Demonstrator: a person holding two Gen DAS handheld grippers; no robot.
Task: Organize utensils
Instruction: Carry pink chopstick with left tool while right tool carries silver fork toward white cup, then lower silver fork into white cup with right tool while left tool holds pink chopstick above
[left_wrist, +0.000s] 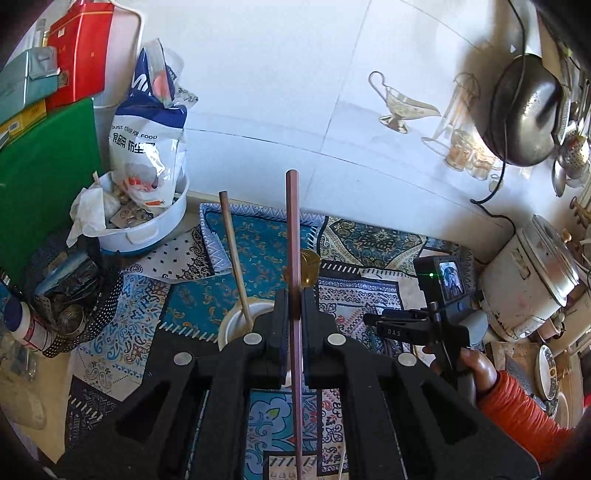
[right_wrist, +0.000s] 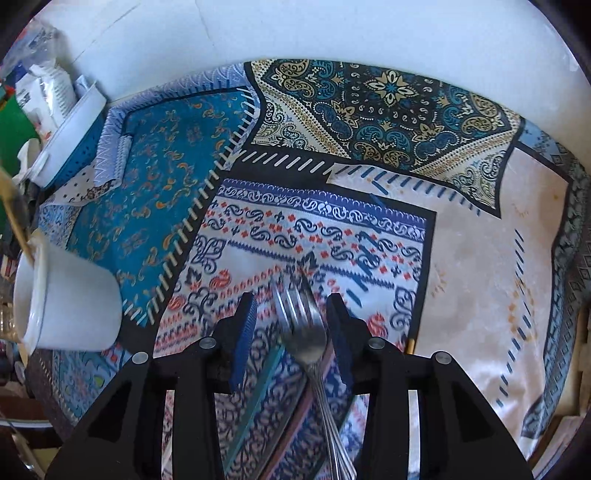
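Note:
My left gripper is shut on a mauve chopstick, which stands up between the pads. Just left of it, a white cup holds a wooden chopstick. My right gripper points down at the patterned cloth and stands open. A metal fork, slightly blurred, sits between the fingers, close to the right pad and clear of the left one. Under the gripper a teal chopstick and a mauve one lie on the cloth. The cup is at the left.
A white basin with a food-cover bag stands back left beside a green board. A rice cooker and a hanging wok are at the right. A hand with an orange sleeve holds the right gripper.

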